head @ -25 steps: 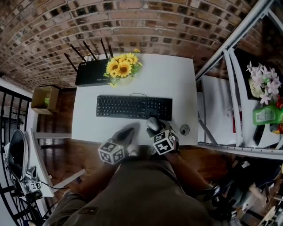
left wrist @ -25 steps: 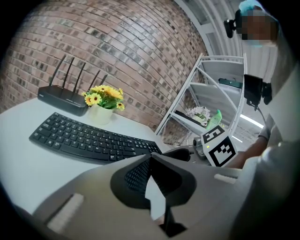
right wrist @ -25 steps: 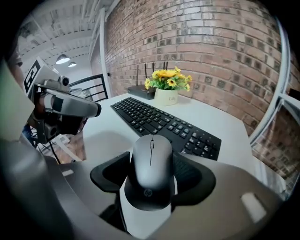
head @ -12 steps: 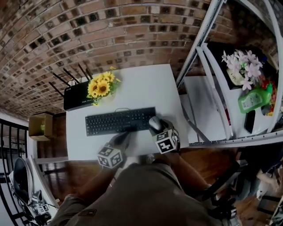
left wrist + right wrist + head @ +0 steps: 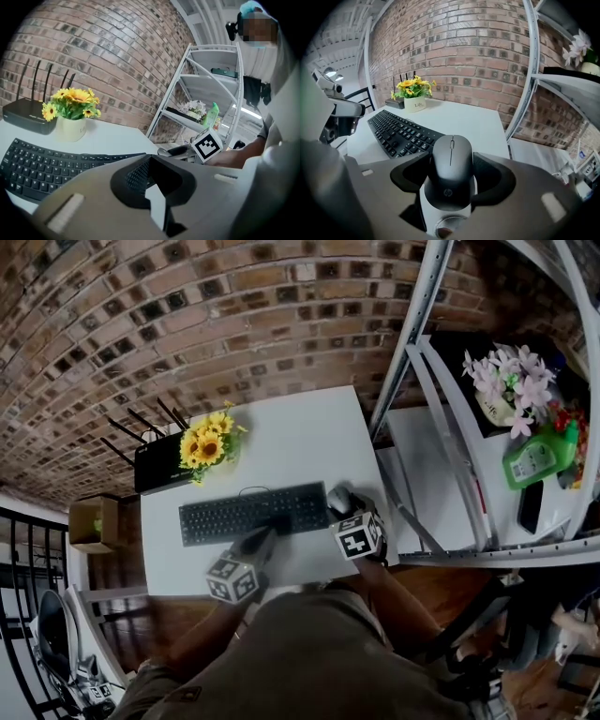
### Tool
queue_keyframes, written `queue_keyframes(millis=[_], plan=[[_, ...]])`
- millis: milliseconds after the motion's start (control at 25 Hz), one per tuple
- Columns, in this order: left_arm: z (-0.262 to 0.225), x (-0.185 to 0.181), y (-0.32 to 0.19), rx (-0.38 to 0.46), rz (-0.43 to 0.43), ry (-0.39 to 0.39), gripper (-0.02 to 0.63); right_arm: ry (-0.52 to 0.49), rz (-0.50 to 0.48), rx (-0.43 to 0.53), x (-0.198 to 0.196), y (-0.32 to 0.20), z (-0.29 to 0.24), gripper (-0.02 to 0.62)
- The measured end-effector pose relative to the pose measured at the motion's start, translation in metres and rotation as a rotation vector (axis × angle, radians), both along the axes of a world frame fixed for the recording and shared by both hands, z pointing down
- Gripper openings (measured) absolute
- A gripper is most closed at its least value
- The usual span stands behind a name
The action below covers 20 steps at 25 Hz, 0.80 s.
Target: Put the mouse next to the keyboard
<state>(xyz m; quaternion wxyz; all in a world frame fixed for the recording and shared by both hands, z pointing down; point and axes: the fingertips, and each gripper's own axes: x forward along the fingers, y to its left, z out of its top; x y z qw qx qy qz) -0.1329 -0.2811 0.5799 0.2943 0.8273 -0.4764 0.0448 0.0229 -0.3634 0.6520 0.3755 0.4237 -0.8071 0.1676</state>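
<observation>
A dark grey mouse [image 5: 451, 168] sits between the jaws of my right gripper [image 5: 451, 160], which is shut on it. In the head view the mouse [image 5: 338, 497] is just off the right end of the black keyboard [image 5: 251, 514], over the white table [image 5: 291, 442]. I cannot tell whether it touches the table. My right gripper [image 5: 343, 509] reaches in from the table's near edge. My left gripper [image 5: 260, 541] is shut and holds nothing, at the keyboard's front edge. In the left gripper view its jaws [image 5: 149, 162] meet above the keyboard [image 5: 37, 164].
A pot of sunflowers [image 5: 206, 448] and a black router [image 5: 155, 465] stand behind the keyboard by the brick wall. A white metal shelf [image 5: 441, 474] flanks the table's right side, holding pink flowers [image 5: 506, 381] and a green bottle [image 5: 536, 457]. A cardboard box [image 5: 92, 521] sits left.
My right gripper has carried the mouse from in front of the keyboard's right part to just beyond its right end. My left gripper has stayed at the keyboard's front edge. The head view has shifted.
</observation>
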Motion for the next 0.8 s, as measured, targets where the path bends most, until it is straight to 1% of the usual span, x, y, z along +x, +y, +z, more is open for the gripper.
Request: queue_keyframes(millis=[360,640,800], plan=[[0.004,-0.006,-0.009,-0.025,-0.045,-0.024,0.002,0.019,0.056,-0.095,0.014,-0.02,0.04,0.305],[0.008,-0.005,-0.012,-0.039,-0.058,-0.022,0.002,0.049,0.064,-0.132,0.02,-0.022,0.058,0.307],[0.009,-0.003,-0.014,-0.039,-0.057,-0.019,0.002,0.042,0.069,-0.138,0.018,-0.023,0.056,0.308]])
